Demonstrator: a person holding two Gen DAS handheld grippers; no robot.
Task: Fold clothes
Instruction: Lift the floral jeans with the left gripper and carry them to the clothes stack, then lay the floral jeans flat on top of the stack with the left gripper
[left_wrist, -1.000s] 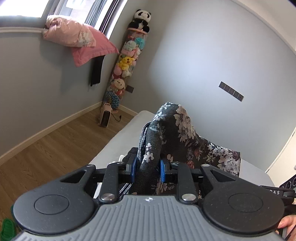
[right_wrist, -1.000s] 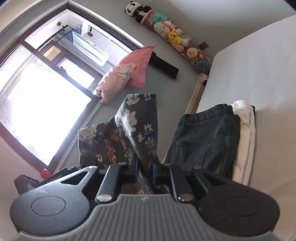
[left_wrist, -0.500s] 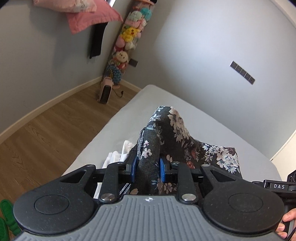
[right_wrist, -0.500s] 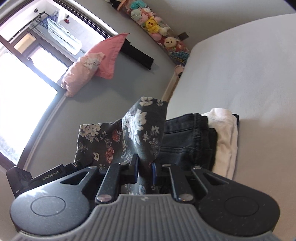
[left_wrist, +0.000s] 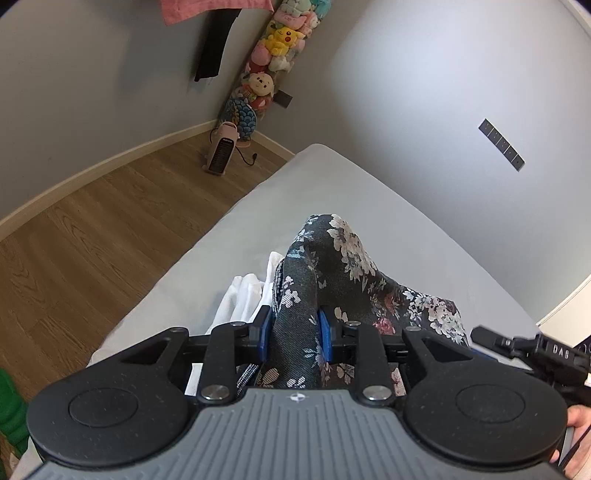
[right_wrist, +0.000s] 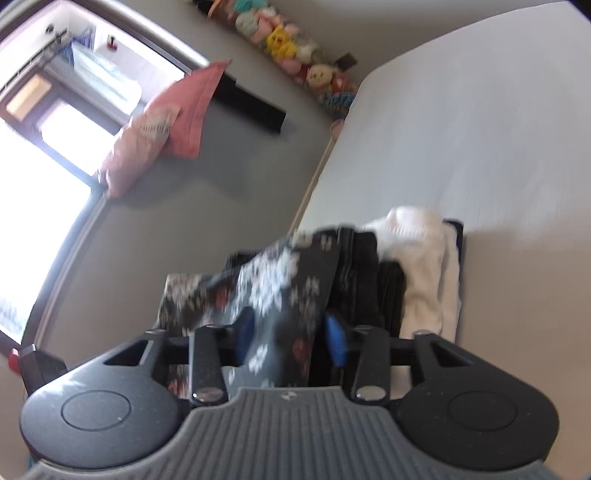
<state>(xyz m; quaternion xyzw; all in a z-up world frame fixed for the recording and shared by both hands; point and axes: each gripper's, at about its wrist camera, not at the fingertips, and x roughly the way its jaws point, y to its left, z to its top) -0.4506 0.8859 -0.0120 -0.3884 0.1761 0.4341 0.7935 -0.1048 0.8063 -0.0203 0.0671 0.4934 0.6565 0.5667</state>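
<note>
- Risk: right gripper (right_wrist: 291, 338) has just been opening; its jaws now stand apart with the floral garment (right_wrist: 280, 291) loose between them. That corner may slump or skew across the jeans (right_wrist: 364, 273).
- Risk: left gripper (left_wrist: 293, 334) clamps a thick fold of the floral garment (left_wrist: 332, 280). A late release there could drag the fold crooked.
- White top (right_wrist: 424, 266) lies right of the jeans, touching them; a sweeping hem could disturb it.
- Both grippers point down toward the bed (left_wrist: 332, 192), over the near end of the stack.
- Right view is blurred.
</note>
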